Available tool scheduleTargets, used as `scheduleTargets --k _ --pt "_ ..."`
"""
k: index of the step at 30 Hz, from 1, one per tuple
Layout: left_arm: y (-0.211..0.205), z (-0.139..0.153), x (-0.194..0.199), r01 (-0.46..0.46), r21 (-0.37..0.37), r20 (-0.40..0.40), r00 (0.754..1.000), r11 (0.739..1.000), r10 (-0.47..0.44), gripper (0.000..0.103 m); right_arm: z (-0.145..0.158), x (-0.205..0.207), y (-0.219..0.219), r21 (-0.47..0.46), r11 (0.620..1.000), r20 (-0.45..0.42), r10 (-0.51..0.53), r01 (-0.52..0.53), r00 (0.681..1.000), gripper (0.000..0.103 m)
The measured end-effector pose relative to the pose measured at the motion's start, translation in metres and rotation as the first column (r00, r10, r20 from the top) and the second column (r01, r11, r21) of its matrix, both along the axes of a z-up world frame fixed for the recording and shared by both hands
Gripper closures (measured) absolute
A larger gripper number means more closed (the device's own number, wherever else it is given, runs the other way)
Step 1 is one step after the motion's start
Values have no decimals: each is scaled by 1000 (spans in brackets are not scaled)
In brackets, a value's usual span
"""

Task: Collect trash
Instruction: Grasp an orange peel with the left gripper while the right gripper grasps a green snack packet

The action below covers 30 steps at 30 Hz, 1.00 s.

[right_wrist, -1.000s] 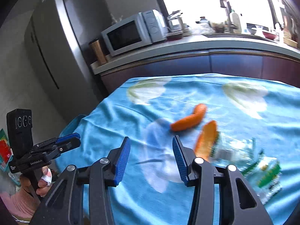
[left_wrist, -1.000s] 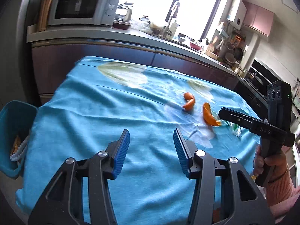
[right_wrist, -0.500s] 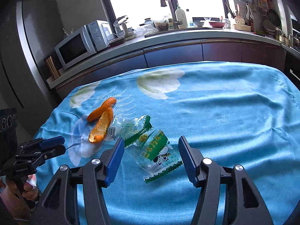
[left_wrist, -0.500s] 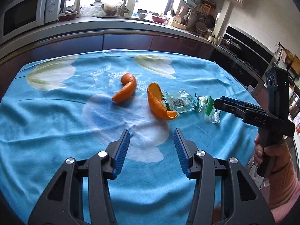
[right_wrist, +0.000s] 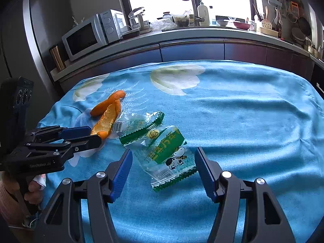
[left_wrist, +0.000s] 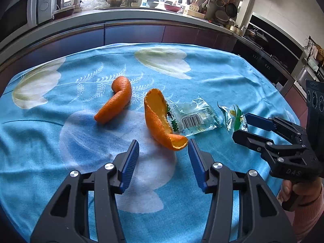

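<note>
left gripper (left_wrist: pixel 163 151) spread before orange peel (left_wrist: pixel 160 119), right gripper (right_wrist: pixel 163 162) opening around cow-print wrapper (right_wrist: pixel 170 158)

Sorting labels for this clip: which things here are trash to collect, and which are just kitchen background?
Trash to collect:
curved orange peel
open orange peel
barcode wrapper
cow wrapper

Background:
microwave
soap bottle
tablecloth

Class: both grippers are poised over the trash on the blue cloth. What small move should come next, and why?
Probably lower the right gripper and close it on the cow-print wrapper. Its jaws are opening, the wrapper lies flat between them, unpinched. The left gripper is open just short of the nearer orange peel.
</note>
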<state>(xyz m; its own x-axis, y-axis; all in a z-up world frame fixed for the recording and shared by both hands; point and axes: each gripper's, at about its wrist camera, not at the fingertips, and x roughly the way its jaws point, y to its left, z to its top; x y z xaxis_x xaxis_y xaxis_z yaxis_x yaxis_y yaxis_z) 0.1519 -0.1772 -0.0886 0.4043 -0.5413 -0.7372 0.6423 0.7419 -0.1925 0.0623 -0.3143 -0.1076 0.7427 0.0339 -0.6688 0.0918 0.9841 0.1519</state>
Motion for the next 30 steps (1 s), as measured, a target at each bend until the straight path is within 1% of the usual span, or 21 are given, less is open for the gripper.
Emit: scheduleTargets --k 1,3,5,7,8,9,13,14,15,16,19,25,28,29,30 --pt "-2 -1 1 0 5 -1 1000 1000 0 55 0 1 -1 2 1000 -2 -1 1 1000 42" --pt "-3 -2 3 -1 5 -14 1000 1000 1 67 -1 2 -2 6 1000 -5 0 0 1000 43" --pt "-1 -3 4 -5 -6 -24 1000 1000 5 70 -1 2 -3 9 1000 -3 3 -3 1000 47" --pt "1 -3 5 -5 -22 -29 1000 1000 5 75 -1 2 -5 14 1000 -2 4 -4 1000 53" --pt "1 -2 4 -4 -27 -29 1000 1000 3 80 -1 2 -5 19 1000 -3 5 -5 1000 56" --pt "2 -2 4 -3 -31 -26 1000 1000 3 83 -2 2 -6 24 1000 -5 7 -7 1000 61" --pt "6 -1 4 -10 -48 -20 1000 999 9 88 -2 2 -6 31 999 -6 14 -14 1000 74" --pt "8 0 4 -11 -54 -17 1000 998 10 92 -2 1 -6 29 999 -4 16 -16 1000 75" --pt "10 1 3 -12 -59 -13 1000 998 12 98 -1 1 -6 28 999 -2 17 -17 1000 76" --pt "11 2 3 -12 -63 -14 1000 998 11 102 -1 1 -6 29 999 -1 19 -19 1000 78" --pt "16 6 1 -15 -74 -10 1000 997 14 102 1 0 -7 32 999 4 23 -23 1000 83" --pt "31 13 -4 -25 -105 -1 1000 994 25 102 4 -2 -9 80 996 21 39 -40 999 86" --pt "36 15 -5 -32 -102 10 999 994 33 102 8 -4 -9 93 995 34 44 -47 998 86" --pt "36 14 -4 -36 -92 8 999 995 37 98 9 -4 -9 100 994 39 46 -50 998 86" --pt "35 13 -3 -29 -88 -2 1000 996 29 90 10 -4 -9 106 993 43 48 -52 998 86"
